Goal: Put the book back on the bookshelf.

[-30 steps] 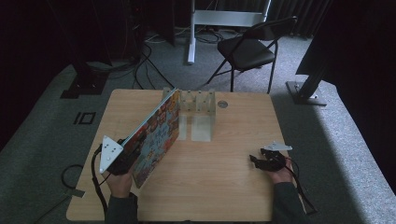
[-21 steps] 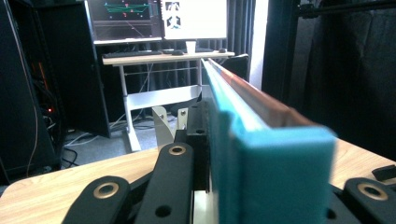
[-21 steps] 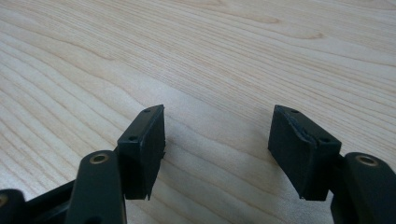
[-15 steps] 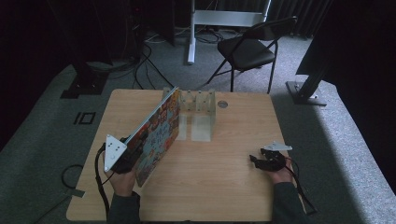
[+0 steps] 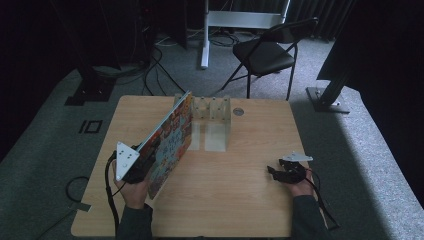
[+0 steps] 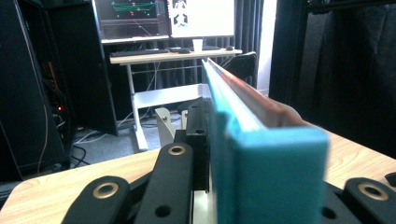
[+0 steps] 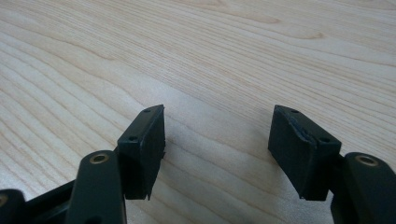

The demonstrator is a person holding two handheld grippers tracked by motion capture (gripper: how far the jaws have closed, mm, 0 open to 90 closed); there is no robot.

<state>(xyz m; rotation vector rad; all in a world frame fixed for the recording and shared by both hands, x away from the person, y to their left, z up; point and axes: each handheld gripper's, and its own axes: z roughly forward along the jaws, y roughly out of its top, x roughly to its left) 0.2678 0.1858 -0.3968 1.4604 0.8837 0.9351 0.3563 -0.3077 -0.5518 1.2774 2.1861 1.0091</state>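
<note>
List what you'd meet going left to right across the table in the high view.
Left gripper clamped on a book → clear rack → small round disc → right gripper with its jaws apart over the bare table.

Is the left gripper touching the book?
Touching. In the left gripper view, the left gripper has its jaws clamped on the book at its teal edge; the high view shows the book lifted, tilted.
</note>
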